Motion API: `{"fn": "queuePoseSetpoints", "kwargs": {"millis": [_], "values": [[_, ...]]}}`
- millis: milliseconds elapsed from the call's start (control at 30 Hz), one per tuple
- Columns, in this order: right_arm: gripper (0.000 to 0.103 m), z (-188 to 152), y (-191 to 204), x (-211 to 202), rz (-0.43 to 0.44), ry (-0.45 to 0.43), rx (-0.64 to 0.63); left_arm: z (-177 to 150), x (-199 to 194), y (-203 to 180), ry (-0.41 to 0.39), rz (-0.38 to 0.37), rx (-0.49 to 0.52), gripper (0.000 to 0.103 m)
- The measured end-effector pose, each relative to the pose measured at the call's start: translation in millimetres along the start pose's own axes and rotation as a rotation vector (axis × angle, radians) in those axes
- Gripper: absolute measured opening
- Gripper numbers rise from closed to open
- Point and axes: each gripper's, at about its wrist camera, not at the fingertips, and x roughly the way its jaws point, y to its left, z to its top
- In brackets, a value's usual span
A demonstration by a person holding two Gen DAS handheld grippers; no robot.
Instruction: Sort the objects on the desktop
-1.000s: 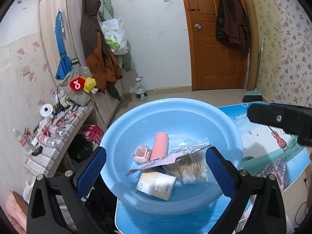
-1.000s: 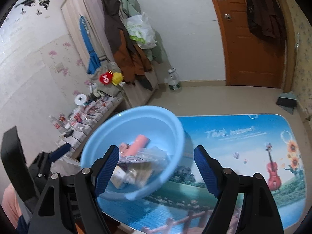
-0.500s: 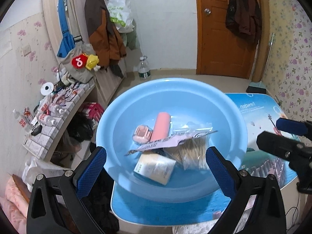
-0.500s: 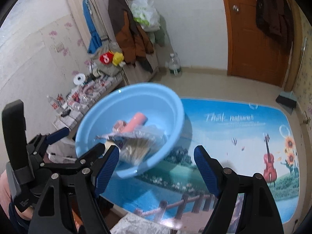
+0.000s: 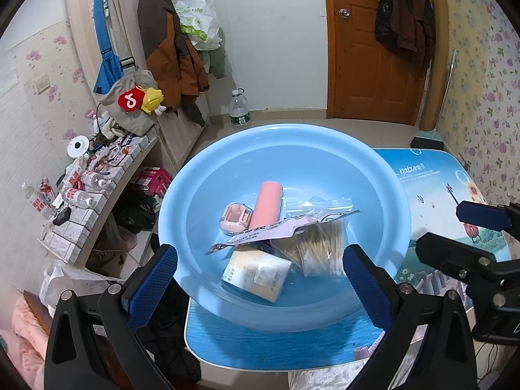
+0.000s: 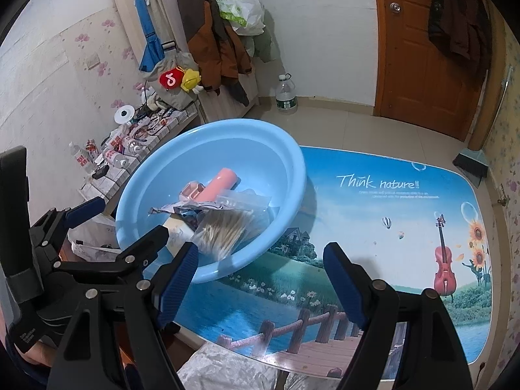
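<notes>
Basin (image 5: 383,175) larger in view than before; pink tube (image 5: 266,204) long axis points away, seemingly; both jaws wide, empty.

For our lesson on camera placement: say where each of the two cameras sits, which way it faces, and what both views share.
Left wrist: on the left claw, facing forward and down into the blue basin; its two fingers and the right claw show.
Right wrist: on the right claw, facing down over the printed table mat; its fingers and the left claw show.
Shared: basin, pink tube, cotton swab bag, door.
</notes>
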Motion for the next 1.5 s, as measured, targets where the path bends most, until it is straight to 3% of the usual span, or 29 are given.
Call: {"fn": "queuePoseSetpoints", "kwargs": {"millis": [600,1033,1500], "values": [[0.081,-2,-12,-9,-0.025,-0.011,0.015,4,-8,-7,-0.020,-0.004,0.005,0.103],[0.081,-14,-42,-35,-0.061,-0.035,0.057,7,-20,-47,-0.036,-0.034,0.040,0.103],[0.081,-34,-92,-76,-0.147,-0.067,0.124,12,-33,-106,-0.060,-0.114,0.086,0.103]]}}
